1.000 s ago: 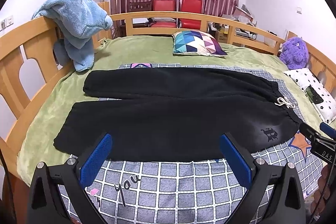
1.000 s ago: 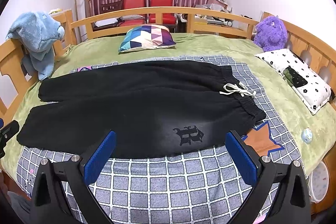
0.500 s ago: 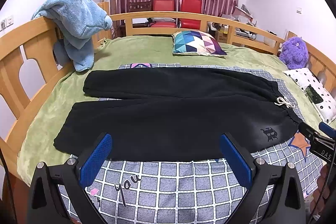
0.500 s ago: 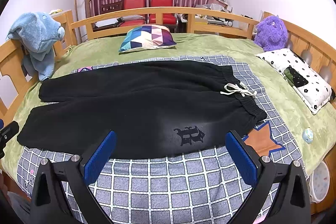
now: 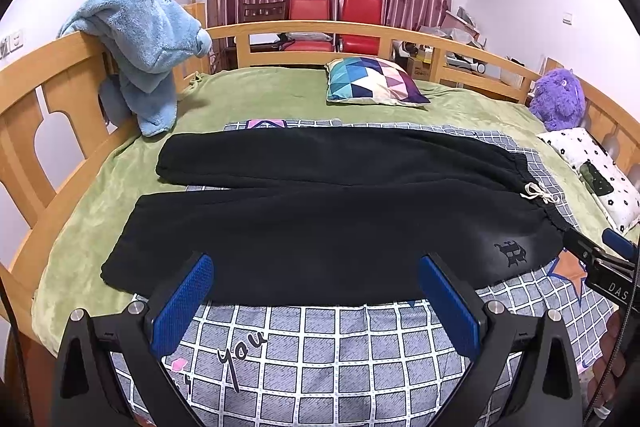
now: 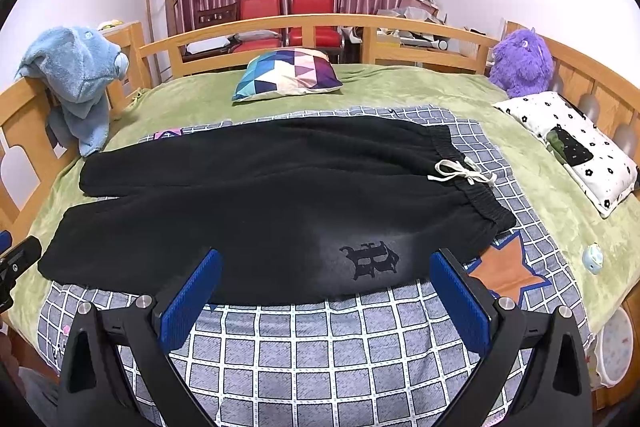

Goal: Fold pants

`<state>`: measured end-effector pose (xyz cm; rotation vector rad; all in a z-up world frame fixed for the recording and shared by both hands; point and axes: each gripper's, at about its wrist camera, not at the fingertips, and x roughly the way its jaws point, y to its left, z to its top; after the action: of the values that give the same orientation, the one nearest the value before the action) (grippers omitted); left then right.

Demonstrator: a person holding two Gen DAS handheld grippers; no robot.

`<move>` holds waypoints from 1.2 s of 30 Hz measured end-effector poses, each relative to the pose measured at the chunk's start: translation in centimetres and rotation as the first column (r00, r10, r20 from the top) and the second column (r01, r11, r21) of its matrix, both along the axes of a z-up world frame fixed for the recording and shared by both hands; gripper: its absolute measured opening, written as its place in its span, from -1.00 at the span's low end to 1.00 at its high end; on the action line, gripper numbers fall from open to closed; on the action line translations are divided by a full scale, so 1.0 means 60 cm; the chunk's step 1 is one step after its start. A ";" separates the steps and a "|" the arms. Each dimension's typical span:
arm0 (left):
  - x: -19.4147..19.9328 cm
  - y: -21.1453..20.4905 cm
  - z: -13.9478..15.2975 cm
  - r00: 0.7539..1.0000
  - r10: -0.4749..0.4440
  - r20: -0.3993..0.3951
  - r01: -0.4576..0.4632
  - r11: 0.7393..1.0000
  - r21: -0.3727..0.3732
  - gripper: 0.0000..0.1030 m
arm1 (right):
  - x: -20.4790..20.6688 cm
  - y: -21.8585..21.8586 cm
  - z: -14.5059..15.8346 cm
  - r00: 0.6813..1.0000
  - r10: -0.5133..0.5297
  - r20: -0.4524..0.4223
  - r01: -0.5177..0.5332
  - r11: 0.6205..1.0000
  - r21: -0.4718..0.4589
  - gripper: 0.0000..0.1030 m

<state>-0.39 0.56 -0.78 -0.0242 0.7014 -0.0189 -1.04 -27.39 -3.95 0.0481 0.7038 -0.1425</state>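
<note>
Black pants [image 5: 320, 223] [image 6: 264, 203] lie flat and spread out across a grey checked sheet [image 5: 328, 355] [image 6: 320, 347] on the bed, legs to the left, waistband with a white drawstring [image 6: 460, 173] to the right. My left gripper [image 5: 316, 287] hovers open just short of the near leg's lower edge. Over the near hip by the dark logo [image 6: 370, 259], my right gripper [image 6: 326, 283] is also open. Neither holds anything. The right gripper's tip [image 5: 600, 259] shows at the left wrist view's right edge.
A wooden bed rail [image 5: 60, 95] rings the green blanket [image 5: 272, 91]. A blue plush towel [image 5: 148, 39] hangs on the left rail. A patterned cushion [image 6: 286, 73], a purple plush toy [image 6: 520, 61] and a white dotted pillow [image 6: 572, 143] lie at the back and right.
Both views have barely shifted; the pants lie as before and both grippers stay open.
</note>
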 end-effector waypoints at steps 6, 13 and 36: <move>0.000 0.000 0.000 1.000 -0.001 0.000 0.001 1.000 0.001 1.00 | 0.003 0.004 -0.002 1.000 0.016 -0.007 -0.015 1.000 0.009 0.98; 0.000 0.000 0.000 1.000 0.000 0.000 0.000 1.000 0.002 1.00 | 0.003 0.004 -0.003 1.000 0.011 -0.003 -0.011 1.000 0.014 0.98; 0.019 0.032 -0.044 0.999 0.025 -0.040 -0.023 0.998 0.053 1.00 | 0.000 -0.034 -0.027 0.996 -0.001 0.094 -0.010 0.994 0.110 0.98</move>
<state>0.77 2.49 -3.43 0.0170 0.7420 0.0233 -1.05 -29.42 -5.59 0.1584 0.6173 -0.0963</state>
